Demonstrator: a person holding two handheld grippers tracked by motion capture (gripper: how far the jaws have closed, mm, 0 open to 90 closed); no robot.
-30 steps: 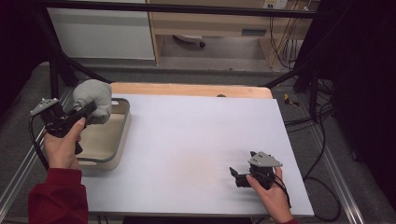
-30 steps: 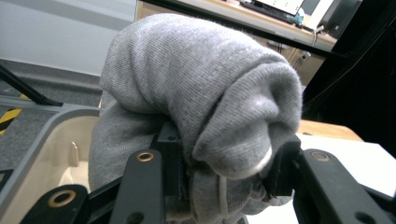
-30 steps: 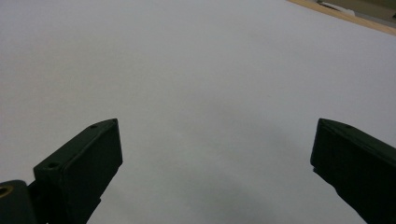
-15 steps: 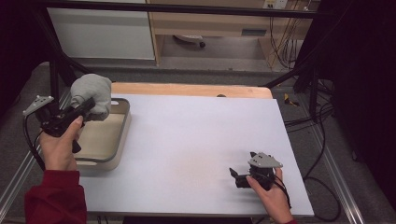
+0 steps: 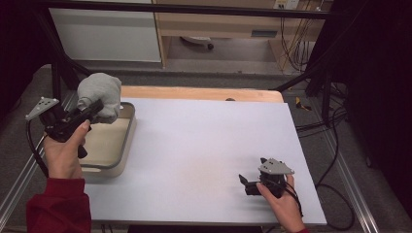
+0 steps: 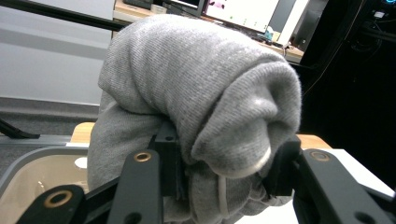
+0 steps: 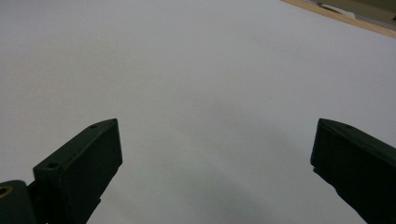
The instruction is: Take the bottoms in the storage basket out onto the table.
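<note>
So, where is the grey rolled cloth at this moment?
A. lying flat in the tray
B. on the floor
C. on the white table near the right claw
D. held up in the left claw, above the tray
D: the left claw is shut on the grey cloth, lifted over the tray.

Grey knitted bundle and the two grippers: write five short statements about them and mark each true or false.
1. The left gripper is clamped on the grey knitted fabric bundle. True.
2. The bundle lies flat on the white tabletop. False: it is held up in the air, over the far end of the beige rectangular tray.
3. The right gripper has its jaws apart with nothing between them. True.
4. The right gripper is over the tray. False: it is low over the bare tabletop near the front right.
5. The tray sits at the table's right edge. False: it is at the left edge.
</note>
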